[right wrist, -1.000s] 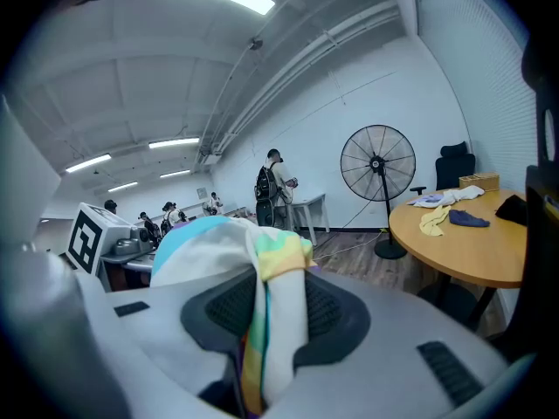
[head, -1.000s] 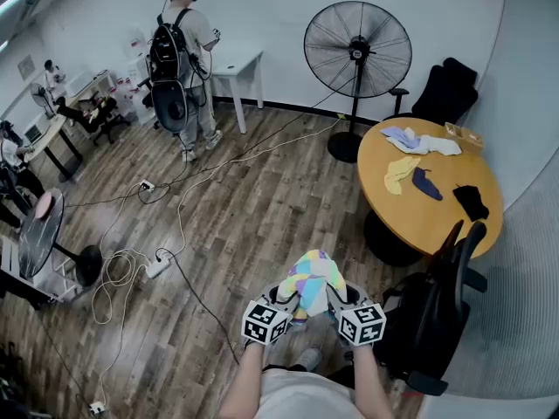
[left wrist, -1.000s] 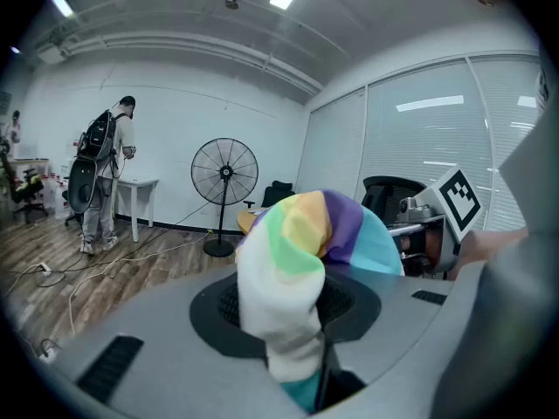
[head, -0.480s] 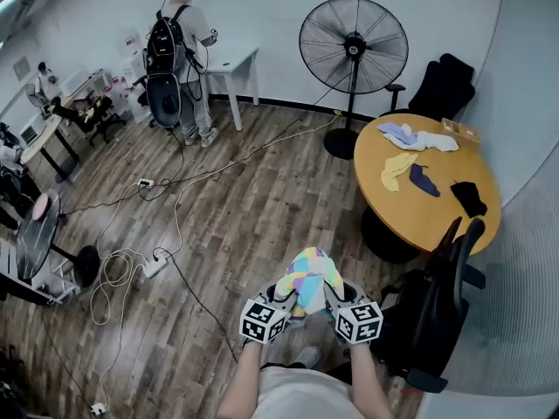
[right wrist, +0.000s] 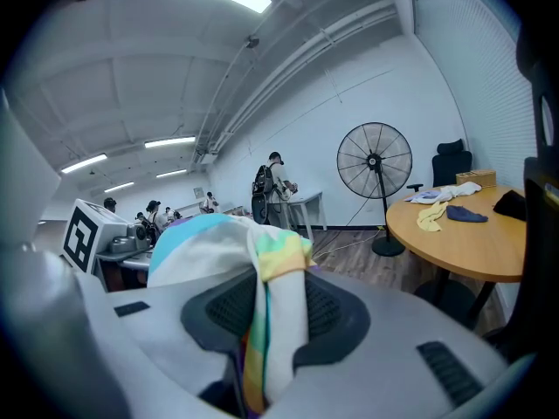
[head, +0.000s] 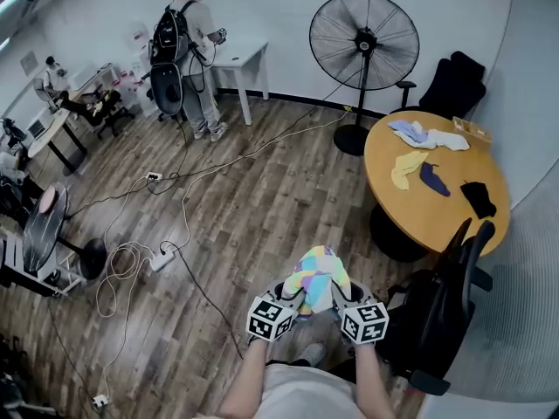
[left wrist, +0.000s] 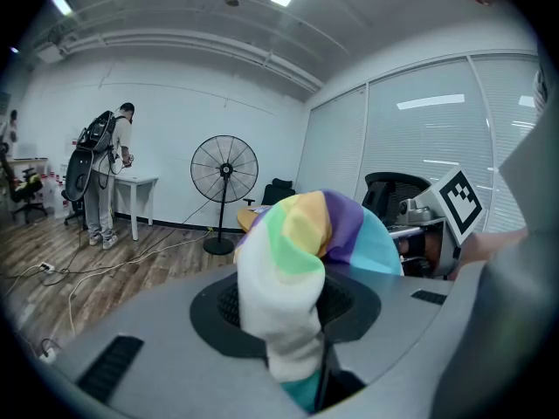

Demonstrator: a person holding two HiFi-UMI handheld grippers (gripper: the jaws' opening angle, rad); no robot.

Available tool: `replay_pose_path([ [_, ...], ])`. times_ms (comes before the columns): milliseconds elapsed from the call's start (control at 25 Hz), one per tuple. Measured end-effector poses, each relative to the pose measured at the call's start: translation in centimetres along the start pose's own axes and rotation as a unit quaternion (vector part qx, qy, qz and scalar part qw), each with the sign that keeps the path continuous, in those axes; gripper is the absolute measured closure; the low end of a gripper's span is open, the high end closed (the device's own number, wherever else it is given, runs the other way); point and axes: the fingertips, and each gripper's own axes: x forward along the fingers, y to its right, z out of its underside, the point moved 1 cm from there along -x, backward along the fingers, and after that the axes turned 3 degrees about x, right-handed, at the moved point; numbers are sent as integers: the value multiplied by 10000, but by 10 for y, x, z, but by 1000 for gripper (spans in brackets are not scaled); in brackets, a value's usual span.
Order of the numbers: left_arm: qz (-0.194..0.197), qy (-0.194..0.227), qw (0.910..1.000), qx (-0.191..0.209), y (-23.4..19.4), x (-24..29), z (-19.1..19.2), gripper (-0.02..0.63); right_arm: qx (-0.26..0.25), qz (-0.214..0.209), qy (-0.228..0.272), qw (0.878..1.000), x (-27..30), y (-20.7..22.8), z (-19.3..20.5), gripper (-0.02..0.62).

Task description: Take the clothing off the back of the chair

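A pastel rainbow-striped garment (head: 317, 277) with white patches hangs bunched between my two grippers, held in the air over the wooden floor. My left gripper (head: 291, 296) is shut on its left side and my right gripper (head: 340, 296) on its right. In the left gripper view the garment (left wrist: 297, 260) bulges up out of the shut left gripper (left wrist: 304, 360). The right gripper view shows the same garment (right wrist: 258, 269) pinched in the right gripper (right wrist: 260, 356). The black office chair (head: 444, 308) stands just right of my right hand, its back bare, apart from the garment.
A round wooden table (head: 428, 216) with several small clothes stands right of centre, a second black chair (head: 454, 81) behind it. A tall pedestal fan (head: 364, 44) stands at the back. Cables and a power strip (head: 159, 260) trail across the floor. A person with a backpack (head: 185, 51) stands by a white desk (head: 240, 62).
Both grippers and the garment have stayed where they were; only the head view's framing has shifted slightly.
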Motion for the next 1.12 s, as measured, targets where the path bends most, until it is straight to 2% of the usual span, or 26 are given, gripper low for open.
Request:
replay_pose_path([
  [1120,29,28,10000,-80,6,1,-1,474,-127,-29,-52,9999,-3,0,1,482],
])
